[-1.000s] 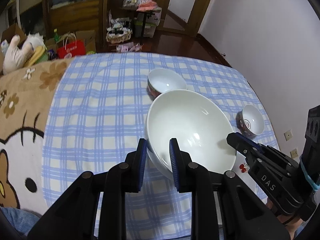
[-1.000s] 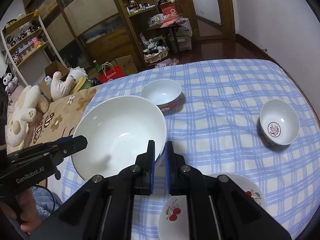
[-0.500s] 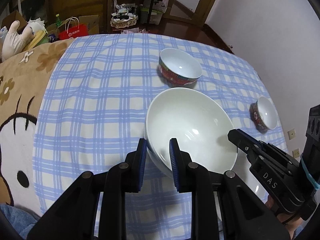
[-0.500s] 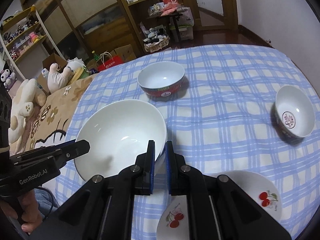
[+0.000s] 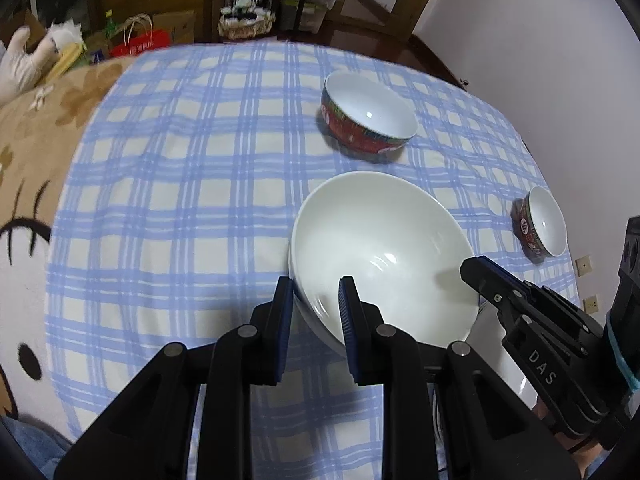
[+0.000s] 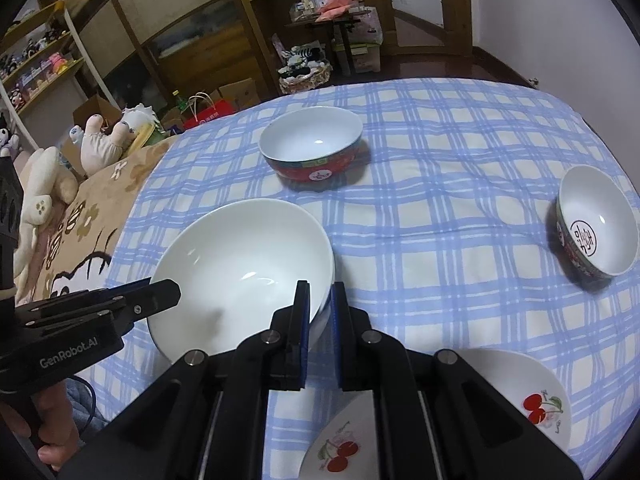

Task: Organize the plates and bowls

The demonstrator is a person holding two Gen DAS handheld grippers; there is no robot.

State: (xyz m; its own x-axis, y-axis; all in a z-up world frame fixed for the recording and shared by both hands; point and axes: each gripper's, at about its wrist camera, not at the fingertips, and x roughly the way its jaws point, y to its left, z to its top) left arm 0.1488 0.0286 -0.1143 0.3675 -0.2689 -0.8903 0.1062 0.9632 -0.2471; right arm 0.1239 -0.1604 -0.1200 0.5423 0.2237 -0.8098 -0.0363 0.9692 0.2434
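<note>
Both grippers are clamped on the big white bowl (image 5: 380, 248) at once. The left gripper (image 5: 316, 308) pinches the bowl's near-left rim, one blue pad outside the wall and one inside. The right gripper (image 6: 320, 312) grips the opposite side of the rim the same way, with its jaws nearly together around the thin wall. Whether the bowl's base touches the blue checked tablecloth (image 5: 180, 184) is hard to say, since its underside is hidden by the bowl itself and by the black fingers in both views.

Farther back on the cloth sits a red-sided bowl (image 6: 314, 148) with a white inside, well apart from the white one. Off to the right there's a smaller patterned bowl (image 6: 596, 224) with a dark character printed on its floor; in the left wrist view it's squeezed against the fisheye edge, so the pattern on its side is hard to make out there. Near the right gripper is a white cherry-print plate (image 6: 532, 400), but the gripper body covers its middle, so only the right part and a wedge low down show, and it could be one plate or two.

At the lower left of the right wrist view a person's hand (image 6: 36, 424) holds the left gripper's handle, cut off by the frame. A brown cartoon blanket (image 5: 28, 152) lies left of the cloth, with plush toys (image 6: 80, 152) beyond it.
</note>
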